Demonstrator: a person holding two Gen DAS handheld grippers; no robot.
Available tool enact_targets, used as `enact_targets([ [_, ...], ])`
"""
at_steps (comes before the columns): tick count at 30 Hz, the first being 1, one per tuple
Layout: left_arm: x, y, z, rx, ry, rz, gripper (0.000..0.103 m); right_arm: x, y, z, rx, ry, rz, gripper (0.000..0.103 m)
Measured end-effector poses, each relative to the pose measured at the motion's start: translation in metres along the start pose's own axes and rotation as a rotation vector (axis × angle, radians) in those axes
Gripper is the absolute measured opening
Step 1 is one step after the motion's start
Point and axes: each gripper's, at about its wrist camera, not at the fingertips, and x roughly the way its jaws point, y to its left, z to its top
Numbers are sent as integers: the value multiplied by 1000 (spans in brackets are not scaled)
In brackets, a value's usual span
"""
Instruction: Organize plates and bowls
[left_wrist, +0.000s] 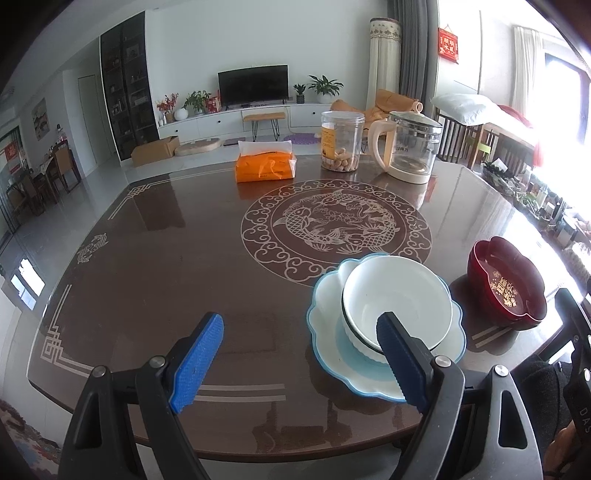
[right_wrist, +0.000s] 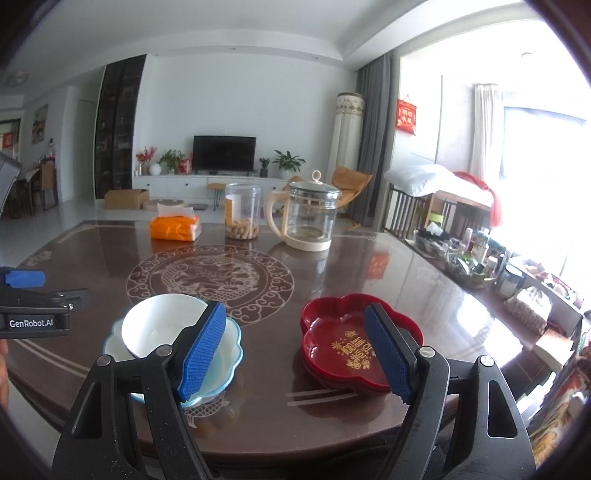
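A white bowl (left_wrist: 397, 301) (right_wrist: 162, 323) rests tilted in a scalloped pale-blue plate (left_wrist: 328, 306) (right_wrist: 231, 341) near the front of the dark table (left_wrist: 177, 254) (right_wrist: 332, 273). To its right sits a red flower-shaped dish (left_wrist: 506, 282) (right_wrist: 340, 336) with gold lettering. My left gripper (left_wrist: 301, 360) is open over bare table, its right finger in front of the bowl. My right gripper (right_wrist: 295, 354) is open above the gap between plate and red dish, holding nothing. The left gripper's blue tip (right_wrist: 26, 278) shows at the right wrist view's left edge.
At the table's far side stand an orange tissue pack (left_wrist: 266, 168) (right_wrist: 175, 227), a clear jar of peanuts (left_wrist: 341, 142) (right_wrist: 242, 212) and a glass kettle (left_wrist: 408, 149) (right_wrist: 306, 216). A cluttered shelf (right_wrist: 480, 262) lines the right side.
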Motion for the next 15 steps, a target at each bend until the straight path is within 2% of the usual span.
enact_targets([
  [6,-1,1,0,-2,8,-20,85,3,-6,-1,68,-1,90,80],
  [10,0,1,0,-9,15,-38,85,17,-2,-7,67,74,186,80],
  [15,3,0,-2,-2,30,-37,85,16,4,-9,46,71,198,80],
])
